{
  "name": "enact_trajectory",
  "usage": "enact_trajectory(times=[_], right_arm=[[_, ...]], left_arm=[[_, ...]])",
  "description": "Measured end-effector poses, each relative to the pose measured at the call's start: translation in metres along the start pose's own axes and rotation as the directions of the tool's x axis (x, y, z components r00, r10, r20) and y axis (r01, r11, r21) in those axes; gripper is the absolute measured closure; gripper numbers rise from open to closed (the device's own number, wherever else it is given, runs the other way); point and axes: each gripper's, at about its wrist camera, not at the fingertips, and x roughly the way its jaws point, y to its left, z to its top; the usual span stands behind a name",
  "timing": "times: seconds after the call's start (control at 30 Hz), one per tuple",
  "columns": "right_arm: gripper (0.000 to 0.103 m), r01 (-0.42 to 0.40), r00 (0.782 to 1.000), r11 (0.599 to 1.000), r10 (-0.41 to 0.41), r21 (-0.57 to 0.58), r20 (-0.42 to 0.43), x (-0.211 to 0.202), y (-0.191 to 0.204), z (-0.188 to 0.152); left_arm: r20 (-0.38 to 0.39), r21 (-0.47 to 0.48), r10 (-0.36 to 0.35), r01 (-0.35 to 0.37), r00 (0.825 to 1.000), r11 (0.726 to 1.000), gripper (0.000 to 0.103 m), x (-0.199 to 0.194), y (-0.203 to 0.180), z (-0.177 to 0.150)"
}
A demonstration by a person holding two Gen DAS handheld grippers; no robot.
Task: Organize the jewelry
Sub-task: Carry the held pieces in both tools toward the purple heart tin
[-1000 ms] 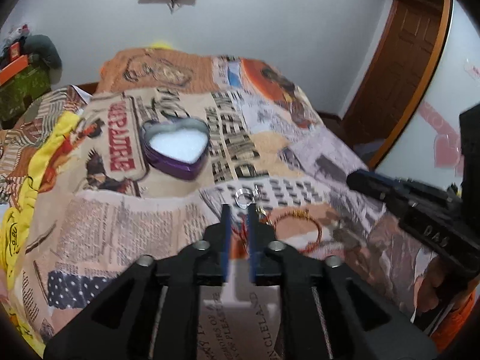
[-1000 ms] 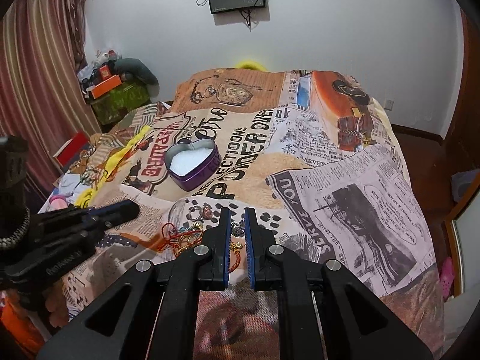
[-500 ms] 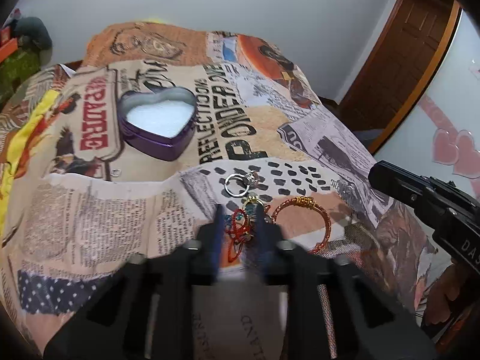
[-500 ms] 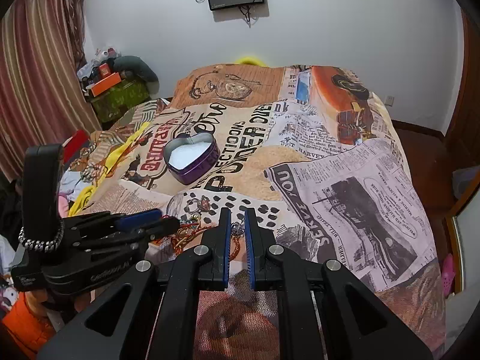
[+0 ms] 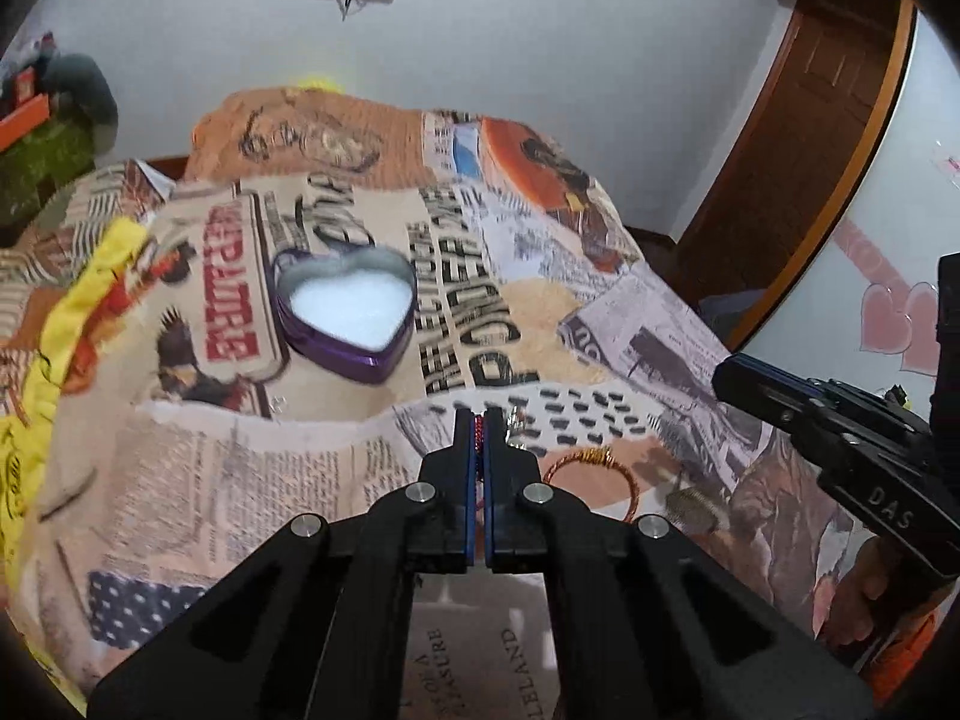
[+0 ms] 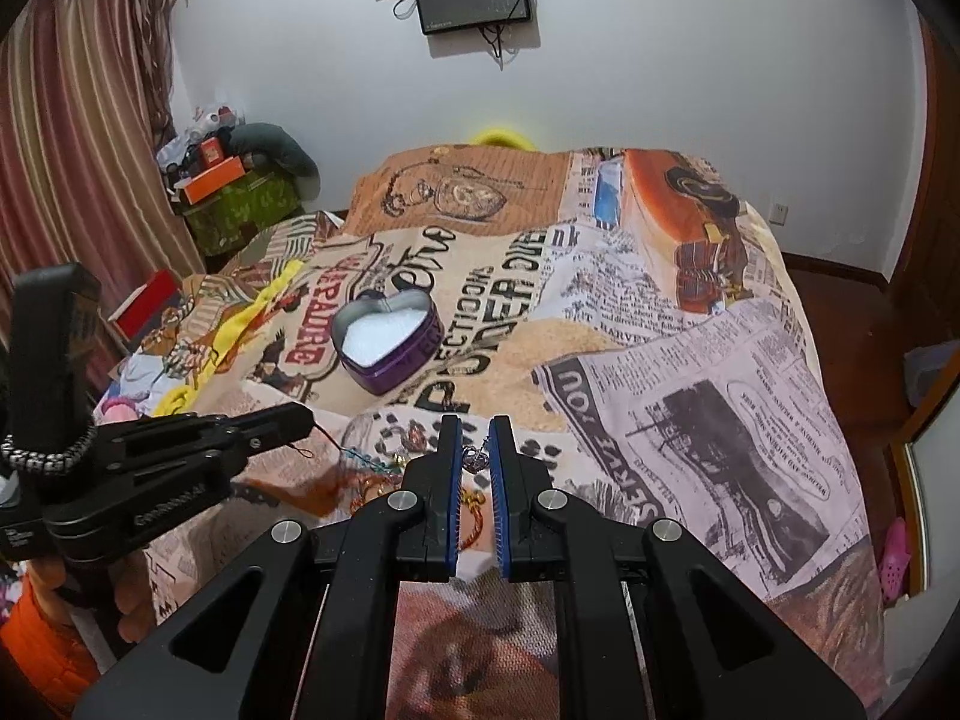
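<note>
Our left gripper (image 5: 479, 420) pinches a red thread bracelet (image 5: 479, 427); our right gripper (image 6: 474, 438) stands slightly parted around a ring (image 6: 476, 459). The heart tin (image 5: 347, 313) sits beyond on the bed (image 5: 540, 312).

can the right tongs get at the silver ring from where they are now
Probably yes. The right tongs are slightly open and the silver ring lies on the bedspread right between the fingers. The left tongs, shut on a red string bracelet, sit off to the side.

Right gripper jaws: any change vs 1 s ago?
Yes. The right gripper has opened: the gap between its blue pads is wider, now framing a small silver ring on the newspaper-print bedspread.
</note>
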Motion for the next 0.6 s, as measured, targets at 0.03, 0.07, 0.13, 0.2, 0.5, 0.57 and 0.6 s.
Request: enact_trajectory(times=[0.03,0.07,0.13,0.2,0.5,0.57,0.6], right_arm=[[0.095,0.001,1.0,1.0,-0.001,-0.002,0.007,-0.001,0.001,0.002],[0.095,0.002,1.0,1.0,-0.002,-0.004,0.012,-0.002,0.002,0.004],[0.095,0.003,1.0,1.0,-0.002,-0.005,0.023,-0.004,0.002,0.007],[0.095,0.001,1.0,1.0,-0.001,-0.007,0.031,-0.005,0.004,0.01],[0.095,0.003,0.998,0.999,0.0,-0.035,0.062,-0.002,0.013,0.029],[0.095,0.0,0.997,0.999,0.003,-0.041,0.072,-0.002,0.015,0.035],[0.095,-0.001,0.997,0.999,0.004,-0.045,0.077,-0.001,0.016,0.038]], left_arm=[[0.007,0.007,0.006,-0.006,1.0,1.0,0.103,-0.003,-0.001,0.002],[0.013,0.012,0.011,-0.011,1.0,1.0,0.103,-0.006,-0.001,0.003],[0.024,0.015,0.013,-0.013,1.0,1.0,0.103,-0.012,0.0,0.007],[0.034,0.017,0.009,-0.01,0.999,1.0,0.103,-0.017,0.0,0.01],[0.101,0.056,0.051,-0.057,0.994,0.997,0.103,-0.039,0.003,0.034],[0.114,0.062,0.057,-0.065,0.992,0.996,0.103,-0.041,0.004,0.04],[0.119,0.066,0.062,-0.07,0.991,0.995,0.103,-0.041,0.005,0.043]])
